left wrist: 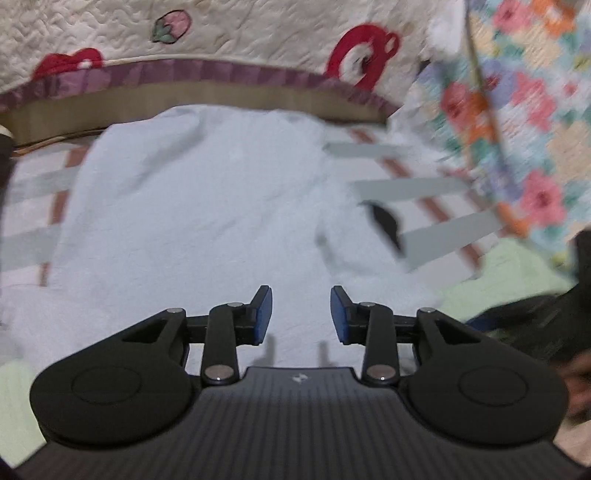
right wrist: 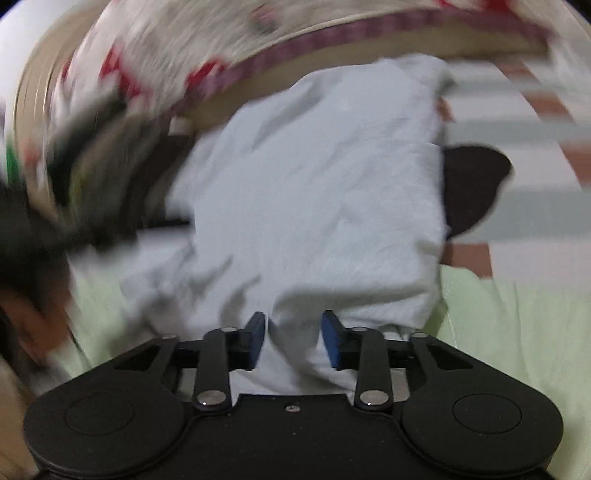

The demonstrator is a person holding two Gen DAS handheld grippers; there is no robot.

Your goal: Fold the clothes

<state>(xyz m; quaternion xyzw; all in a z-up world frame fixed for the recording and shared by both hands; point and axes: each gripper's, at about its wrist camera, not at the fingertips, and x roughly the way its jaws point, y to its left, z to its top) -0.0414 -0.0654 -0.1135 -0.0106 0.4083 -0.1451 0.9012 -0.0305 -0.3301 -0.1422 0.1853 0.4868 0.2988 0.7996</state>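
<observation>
Blue-padded left claw jaws apart, nothing between, hovering over near hem of pale blue-white cotton garment. Right claw also parted, cloth bunched between pads but not pinched. Garment lies on striped bed sheet, sides seemingly folded in to narrow panel; pale green cloth beneath near edge. Black patch beside garment. Beyond: quilted strawberry-print bedcover. Judgement: partway; lengthwise fold left.
</observation>
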